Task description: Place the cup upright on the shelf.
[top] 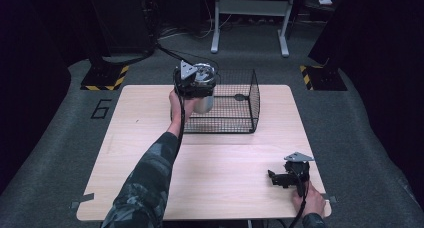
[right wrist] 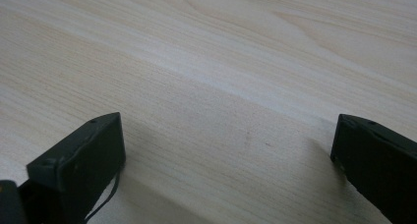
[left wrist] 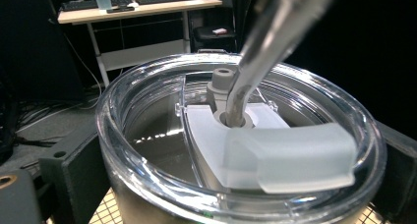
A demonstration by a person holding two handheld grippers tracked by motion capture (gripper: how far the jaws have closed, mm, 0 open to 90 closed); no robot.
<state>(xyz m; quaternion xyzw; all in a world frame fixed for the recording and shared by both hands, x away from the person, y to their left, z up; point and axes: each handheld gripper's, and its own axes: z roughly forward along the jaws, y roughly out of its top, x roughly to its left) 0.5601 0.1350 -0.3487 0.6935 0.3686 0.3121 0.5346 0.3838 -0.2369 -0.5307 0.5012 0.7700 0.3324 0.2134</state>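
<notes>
1. The left gripper has its fingers clenched around a steel tumbler with a clear lid and metal straw, held above the table at the near-left corner of a black wire basket.
2. The right gripper rests on the table's near right corner, fingers released and spread wide.

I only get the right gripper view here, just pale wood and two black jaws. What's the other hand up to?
Observer: The left gripper holds a steel tumbler at the left edge of a black wire basket.
Operator: Does the tumbler have a top?
Observer: Yes, a clear lid with a metal straw through its frosted slider.
Operator: And where's my gripper on the table?
Observer: The right gripper sits near the table's front right corner, jaws wide apart with nothing between them.
</notes>
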